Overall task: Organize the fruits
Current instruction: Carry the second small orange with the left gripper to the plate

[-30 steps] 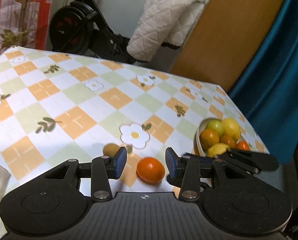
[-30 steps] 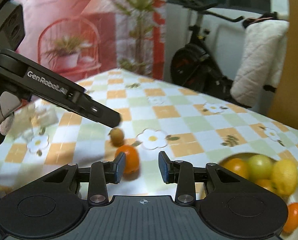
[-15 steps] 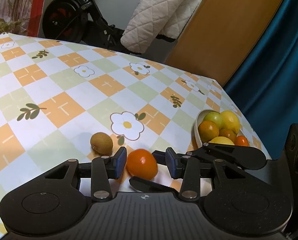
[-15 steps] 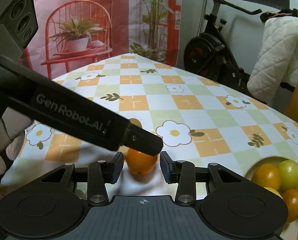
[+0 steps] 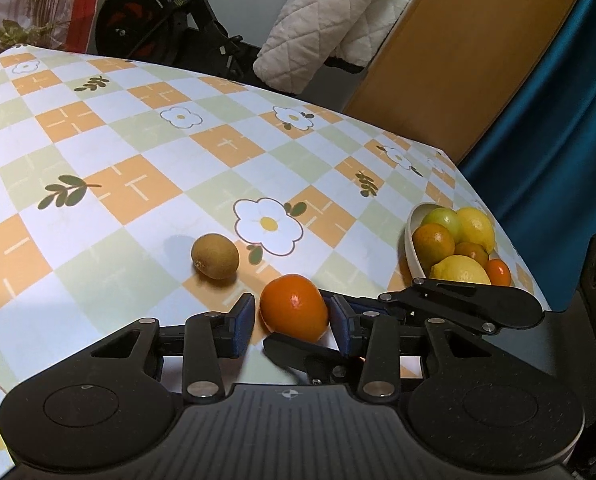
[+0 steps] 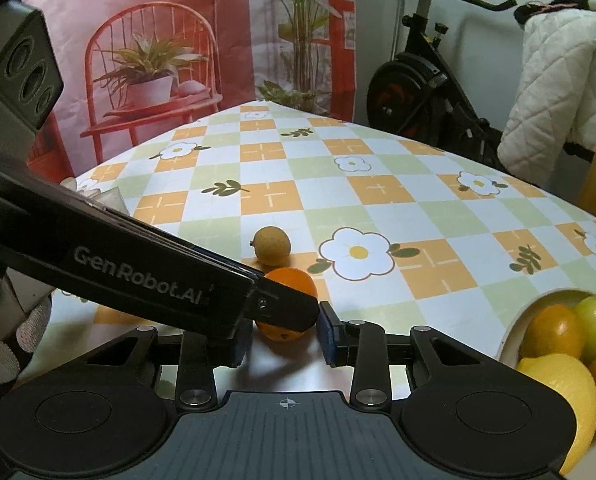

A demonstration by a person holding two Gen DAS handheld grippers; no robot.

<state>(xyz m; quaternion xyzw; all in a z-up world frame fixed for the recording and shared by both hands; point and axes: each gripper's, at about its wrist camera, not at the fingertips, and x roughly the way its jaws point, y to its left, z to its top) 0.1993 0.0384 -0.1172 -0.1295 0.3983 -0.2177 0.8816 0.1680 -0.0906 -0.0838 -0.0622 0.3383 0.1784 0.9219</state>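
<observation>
Between left gripper fingers: orange | fingers spread, just closing, not pinching

Both grippers closed in around orange; kiwi now unobscured.

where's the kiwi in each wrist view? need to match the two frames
Left wrist: kiwi lies on the tablecloth left of centre, up and left of the orange that sits between this gripper's fingers.
Right wrist: kiwi sits near centre, just above the orange, which the other gripper's finger partly hides.
Shared landmark: the big white flower print, right of the kiwi in both views.
</observation>
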